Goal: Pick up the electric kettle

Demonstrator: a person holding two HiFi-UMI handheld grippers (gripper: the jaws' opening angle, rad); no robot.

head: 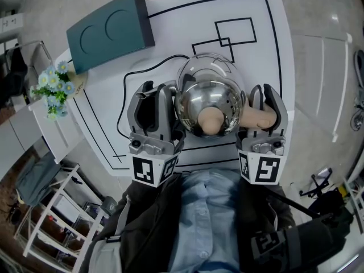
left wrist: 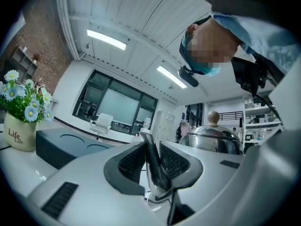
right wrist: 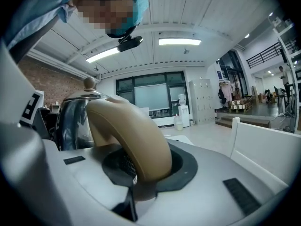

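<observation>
A shiny steel electric kettle (head: 210, 95) with a beige lid knob (head: 209, 120) stands on the white table (head: 170, 16), between my two grippers. In the left gripper view my left gripper (left wrist: 155, 166) is shut on the kettle's thin metal spout (left wrist: 150, 157), and the steel body (left wrist: 211, 138) rises to its right. My right gripper (right wrist: 138, 166) is shut on the curved beige handle (right wrist: 131, 131), with the kettle body (right wrist: 75, 121) at the left. In the head view the left gripper (head: 158, 94) hugs the kettle's left side and the right gripper (head: 265, 98) holds the handle (head: 257, 117).
A dark teal box (head: 111, 30) with two circles lies at the table's back left. Beside it is a flower pot (head: 57, 87). A black cable (head: 133, 81) loops from the kettle toward the left. Black lines mark the tabletop. White chair frames (head: 57, 209) stand on the floor at lower left.
</observation>
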